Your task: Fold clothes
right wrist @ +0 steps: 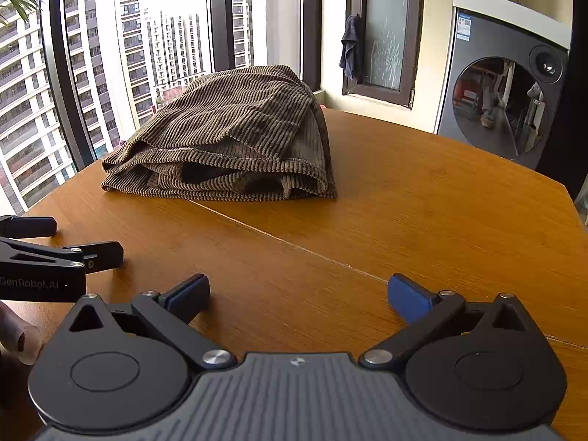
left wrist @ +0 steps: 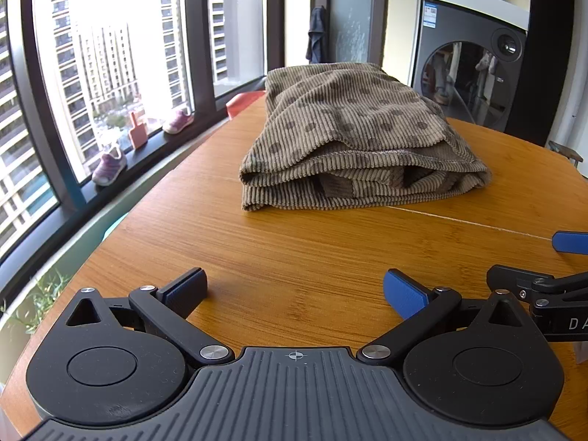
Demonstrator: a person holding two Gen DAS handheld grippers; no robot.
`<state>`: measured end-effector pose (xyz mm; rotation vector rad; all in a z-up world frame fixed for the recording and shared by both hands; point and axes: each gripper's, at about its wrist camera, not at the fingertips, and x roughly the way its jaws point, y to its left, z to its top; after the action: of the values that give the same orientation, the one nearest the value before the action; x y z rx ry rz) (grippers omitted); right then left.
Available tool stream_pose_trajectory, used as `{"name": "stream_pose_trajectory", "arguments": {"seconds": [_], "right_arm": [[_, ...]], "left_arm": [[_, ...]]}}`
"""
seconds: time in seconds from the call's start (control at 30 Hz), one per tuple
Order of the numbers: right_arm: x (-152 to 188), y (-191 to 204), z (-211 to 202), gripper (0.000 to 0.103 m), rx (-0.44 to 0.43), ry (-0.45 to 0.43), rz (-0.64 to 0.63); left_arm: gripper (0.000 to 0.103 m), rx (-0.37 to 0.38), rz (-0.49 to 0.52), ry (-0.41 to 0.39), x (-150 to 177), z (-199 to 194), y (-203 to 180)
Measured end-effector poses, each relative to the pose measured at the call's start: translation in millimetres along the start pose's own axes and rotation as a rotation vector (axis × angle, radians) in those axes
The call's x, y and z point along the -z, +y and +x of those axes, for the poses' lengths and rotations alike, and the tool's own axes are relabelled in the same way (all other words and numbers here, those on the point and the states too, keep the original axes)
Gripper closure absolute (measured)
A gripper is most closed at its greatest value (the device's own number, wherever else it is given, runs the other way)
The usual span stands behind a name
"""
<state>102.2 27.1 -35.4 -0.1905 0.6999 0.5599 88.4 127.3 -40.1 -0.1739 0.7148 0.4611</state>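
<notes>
Both grippers I hold sit spread wide with nothing between their blue pads; my left gripper (left wrist: 295, 288) hovers low over the wooden table (left wrist: 294, 250), and my right gripper (right wrist: 298, 294) does the same just beside it, neither touching cloth; the folded brown corduroy garment (left wrist: 352, 136) lies well ahead of both on the table, stacked in several layers with its hem edges toward me; behind it I see a front-loading washing machine (right wrist: 503, 106), its round door shut; 2 small pink shoes (left wrist: 110, 165) rest on the windowsill, and a dark cloth (right wrist: 351, 47) hangs by the window frame.
</notes>
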Motion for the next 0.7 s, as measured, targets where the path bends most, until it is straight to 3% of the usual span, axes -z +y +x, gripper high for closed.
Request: {"name": "stream_pose_trajectory", "arguments": {"seconds": [0.7], "right_arm": [[0.0,0.4,-0.2,0.000,0.000,-0.001,0.000]], "left_arm": [[0.000,0.001,-0.001,-0.001,0.1,0.8,-0.4]]}}
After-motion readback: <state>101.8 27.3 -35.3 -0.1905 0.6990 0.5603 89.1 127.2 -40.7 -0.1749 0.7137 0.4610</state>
